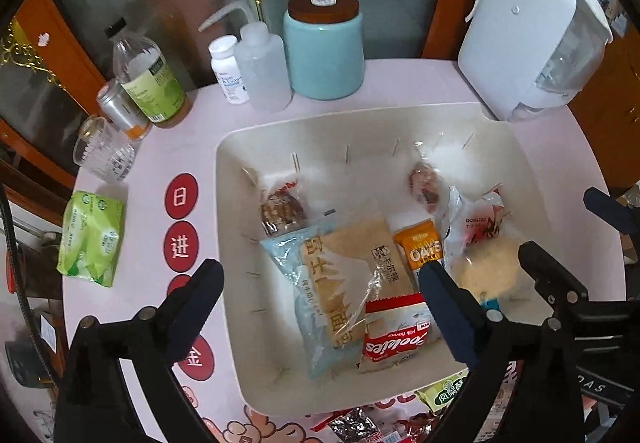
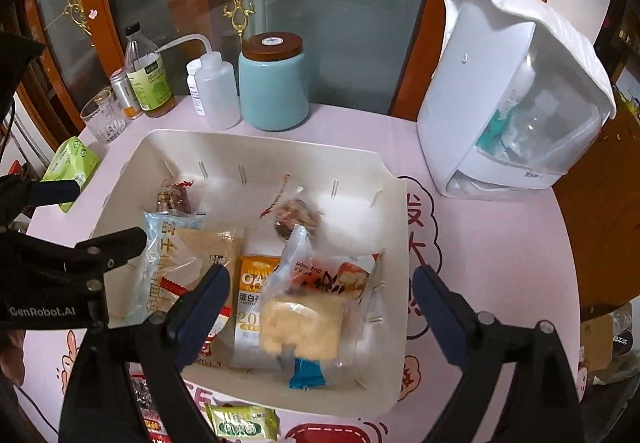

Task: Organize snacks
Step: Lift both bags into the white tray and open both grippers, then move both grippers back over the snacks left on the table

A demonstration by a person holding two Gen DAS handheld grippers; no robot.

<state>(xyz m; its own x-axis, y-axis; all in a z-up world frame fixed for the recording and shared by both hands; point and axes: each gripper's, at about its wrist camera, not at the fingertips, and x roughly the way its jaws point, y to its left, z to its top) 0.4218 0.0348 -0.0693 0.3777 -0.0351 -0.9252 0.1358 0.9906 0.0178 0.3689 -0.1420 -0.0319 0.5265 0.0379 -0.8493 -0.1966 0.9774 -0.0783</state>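
**Both grippers spread wide over the snack bin**

Left wrist view: the left gripper [image 1: 320,307] hangs over the cream bin [image 1: 232,203], fingers released and holding nothing. The right gripper [image 2: 320,307] is spread the same way over the bin's right half, also empty; it shows at the right edge of the left view.

The bin sits on a round table [image 1: 152,171] under a pink cloth printed with red characters and cartoons. Just outside the bin's near rim lie loose packets, among them one green packet [image 2: 242,423] and a foil one [image 1: 356,429].

Inside the bin lie the snacks. Nearest is a red-and-white packet [image 1: 396,335], beside it a long pale-blue bag [image 1: 320,283] over a tan packet [image 1: 368,247]. Right of these sit an orange oats packet [image 1: 418,245] and a clear bag of yellow cake [image 2: 300,323], with a teal wrapper [image 2: 306,373] at its near end. Toward the far wall are two small clear wraps of brown sweets [image 1: 282,207].

Left of the bin lies a green tissue pack [image 1: 90,237]. Beyond it stand a glass [image 1: 102,151], a silver can [image 1: 118,105], a juice bottle [image 1: 150,83], a pill bottle [image 1: 228,69], a squeeze bottle [image 1: 262,67] and a blue jar [image 1: 326,51]. Right of the bin's far corner stands a white appliance [image 1: 528,35]. Behind everything are glass doors in wood frames with gold scrollwork.
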